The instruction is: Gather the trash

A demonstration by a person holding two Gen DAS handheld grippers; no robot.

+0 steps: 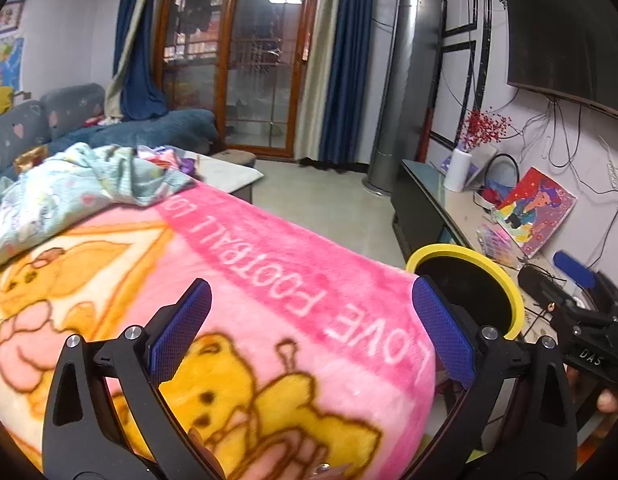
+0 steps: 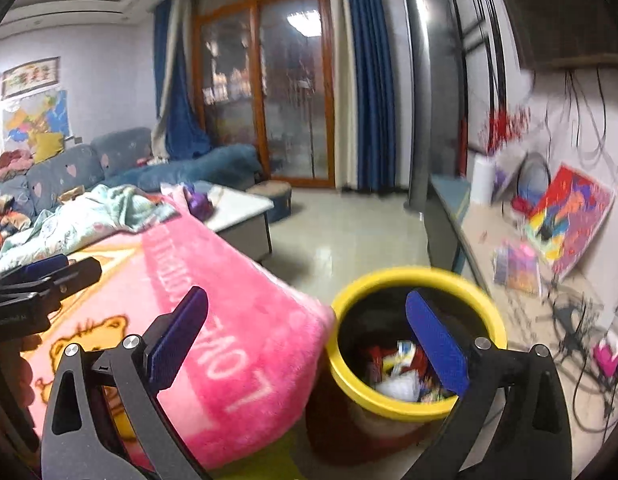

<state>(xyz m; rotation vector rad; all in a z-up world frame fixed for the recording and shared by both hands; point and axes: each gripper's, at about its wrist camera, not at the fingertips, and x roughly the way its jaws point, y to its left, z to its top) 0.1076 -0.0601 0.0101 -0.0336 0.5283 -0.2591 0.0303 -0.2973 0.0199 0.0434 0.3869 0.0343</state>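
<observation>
— Where is the trash now?

— I see it inside the yellow-rimmed bin (image 2: 417, 344), as mixed wrappers (image 2: 401, 372). The bin stands just beside the edge of the pink blanket (image 1: 245, 280).

— And your two tools?

— My right hand-held gripper (image 2: 309, 344) is spread wide, one finger over the blanket and one over the bin mouth, holding nothing. My left hand-held gripper (image 1: 313, 332) is also spread apart above the blanket, empty.

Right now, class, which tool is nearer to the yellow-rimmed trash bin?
Right. The right tool hangs open at the trash bin, one finger over its mouth. The left tool is open over the pink blanket beside it.
</observation>
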